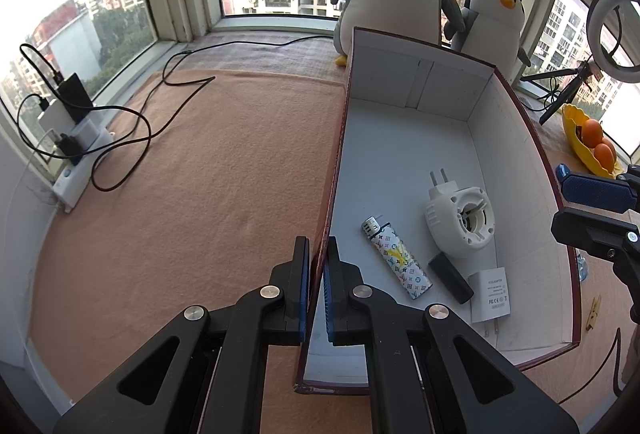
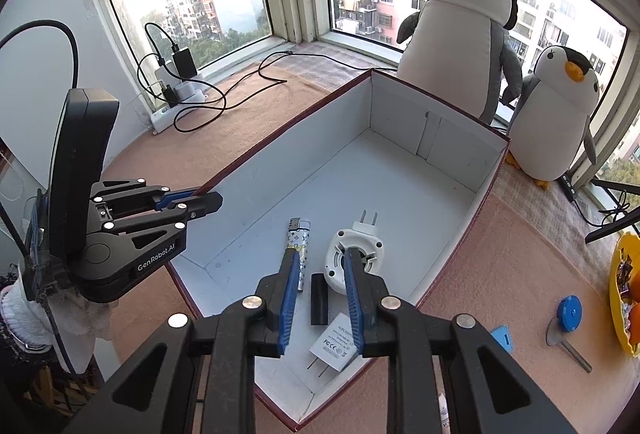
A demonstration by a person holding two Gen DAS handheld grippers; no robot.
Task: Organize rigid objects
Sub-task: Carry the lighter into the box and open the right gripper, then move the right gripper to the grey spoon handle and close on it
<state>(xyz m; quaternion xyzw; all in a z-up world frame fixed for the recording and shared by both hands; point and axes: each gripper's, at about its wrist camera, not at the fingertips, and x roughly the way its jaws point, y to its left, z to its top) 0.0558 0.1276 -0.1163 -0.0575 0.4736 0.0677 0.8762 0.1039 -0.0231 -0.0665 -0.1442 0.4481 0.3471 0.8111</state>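
Far half of the box (image 2: 404,174) floor is wide open, plenty of room to drop in. Near end's crowded: lighter (image 2: 298,254), white plug unit (image 2: 356,254), black block (image 2: 319,299) and charger (image 2: 332,346) packed together.

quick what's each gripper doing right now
Left gripper: shut on the box wall.
Right gripper: open, holding nothing, above the small black block.

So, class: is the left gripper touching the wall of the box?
Touching. The left wrist view shows the left gripper with its fingers closed on the box wall, one on each side, no gap visible.
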